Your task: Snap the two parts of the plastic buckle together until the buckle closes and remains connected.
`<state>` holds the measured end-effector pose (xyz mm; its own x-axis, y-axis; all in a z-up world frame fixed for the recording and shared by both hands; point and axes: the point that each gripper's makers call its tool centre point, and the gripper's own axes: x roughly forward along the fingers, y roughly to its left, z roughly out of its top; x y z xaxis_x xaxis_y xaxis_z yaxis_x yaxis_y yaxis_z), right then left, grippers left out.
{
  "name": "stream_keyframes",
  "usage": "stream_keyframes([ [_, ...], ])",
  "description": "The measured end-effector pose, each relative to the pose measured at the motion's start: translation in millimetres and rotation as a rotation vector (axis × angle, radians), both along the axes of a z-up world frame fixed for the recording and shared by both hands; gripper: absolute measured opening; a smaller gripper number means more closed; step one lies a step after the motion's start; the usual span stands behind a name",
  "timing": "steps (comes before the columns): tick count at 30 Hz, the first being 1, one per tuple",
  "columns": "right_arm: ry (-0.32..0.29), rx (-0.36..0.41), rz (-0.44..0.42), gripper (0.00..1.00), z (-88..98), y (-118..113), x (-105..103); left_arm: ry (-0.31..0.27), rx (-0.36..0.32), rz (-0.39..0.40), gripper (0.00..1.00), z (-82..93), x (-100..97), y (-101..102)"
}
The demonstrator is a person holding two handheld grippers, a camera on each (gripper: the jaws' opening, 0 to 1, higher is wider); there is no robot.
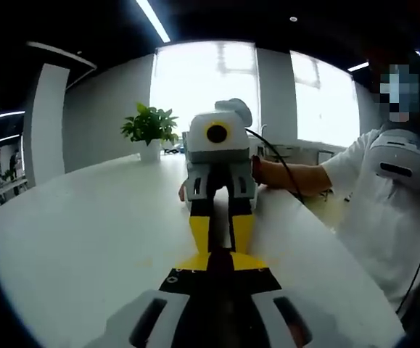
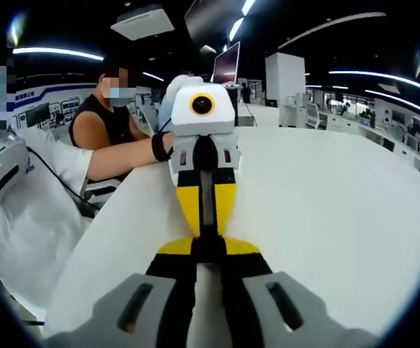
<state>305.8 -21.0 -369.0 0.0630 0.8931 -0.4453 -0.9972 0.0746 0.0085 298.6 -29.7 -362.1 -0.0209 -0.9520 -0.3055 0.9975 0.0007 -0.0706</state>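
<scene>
left tool (image 1: 220, 274) and right tool (image 1: 221, 233) are nose to nose over the white tabletop (image 1: 86, 232), tips meeting on one line. in the left gripper view the right tool comes in from 12 o'clock, its yellow fingers (image 1: 200, 233) pointing to 6 o'clock. in the right gripper view the right tool (image 2: 208, 255) rises from 6 o'clock, and the left tool (image 2: 207, 217) faces it from 12 o'clock.

tool state: on both tools the jaws are drawn close, with a narrow dark strip between them. whether they are clamped on something or simply together, i cannot tell.

buckle (image 1: 220, 255): a small dark piece sits at the junction of the two sets of tips, above the tabletop. this is probably the buckle, but the parts are too hidden by the jaws to separate, and i cannot tell whether the halves are apart or seated. in the right gripper view the same dark junction (image 2: 208, 246) sits between the flared yellow tips.

relation that matters: the long axis of the dark piece appears to run 6 to 12 o'clock, along both tools. judgement: closure calls for a straight push of the tools toward each other along that line, with no roll. both tools are equally near.

background: a potted plant (image 1: 150, 130) at the far 11 o'clock edge of the tabletop.
</scene>
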Motion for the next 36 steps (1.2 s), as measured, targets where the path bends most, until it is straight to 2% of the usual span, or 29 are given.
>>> stream_keyframes([
  [2, -0.001, 0.000, -0.010, 0.10, 0.3, -0.3, 4.9, 0.037, -0.002, 0.015, 0.42, 0.2, 1.6, 0.4],
  [3, -0.014, -0.004, -0.015, 0.10, 0.1, -1.1, 5.4, 0.032, 0.011, 0.015, 0.43, -2.0, 3.0, 0.0],
  [5, -0.008, -0.002, -0.018, 0.10, -0.5, -0.5, -0.2, -0.018, 0.101, -0.001, 0.38, -16.1, 5.2, 5.9],
  [6, -0.008, -0.002, -0.017, 0.10, -0.3, -0.5, -1.0, -0.030, 0.048, 0.002, 0.38, -11.8, 3.4, -1.2],
  [9, 0.018, -0.006, -0.018, 0.10, 0.5, -3.2, 0.0, -0.027, 0.068, 0.008, 0.36, -16.1, 10.0, -3.5],
  [12, 0.024, 0.046, -0.019, 0.10, 10.6, -3.0, -4.1, -0.033, 0.066, 0.011, 0.31, -18.1, 6.6, -6.4],
  [14, 0.021, 0.041, -0.011, 0.10, 9.7, -1.4, -9.1, -0.038, 0.063, 0.005, 0.24, -18.8, 3.5, -7.9],
  [16, 0.001, 0.017, -0.014, 0.10, 4.7, -0.3, -13.8, -0.042, 0.061, 0.000, 0.23, -19.0, 0.6, -7.9],
  [18, 0.012, 0.014, -0.012, 0.10, 1.6, 0.0, -13.9, -0.042, 0.060, 0.002, 0.22, -19.5, -1.4, -8.1],
  [26, 0.002, 0.009, -0.022, 0.10, 4.7, -6.9, -8.4, -0.038, 0.057, 0.007, 0.18, -18.9, -10.4, -4.0],
  [30, 0.004, 0.046, -0.077, 0.10, 17.1, -18.6, 7.6, -0.034, 0.057, 0.013, 0.18, -19.0, -17.2, -3.8],
  [32, 0.029, 0.064, -0.148, 0.10, 23.5, -23.9, 14.9, -0.036, 0.058, 0.015, 0.19, -18.8, -18.9, -3.7],
  [34, 0.054, 0.080, -0.196, 0.11, 29.4, -29.1, 25.2, -0.037, 0.059, 0.027, 0.21, -17.8, -14.0, -1.5],
  [36, 0.027, 0.094, -0.272, 0.11, 29.8, -32.0, 30.7, -0.059, 0.058, 0.055, 0.24, -16.7, -7.1, 0.7],
])
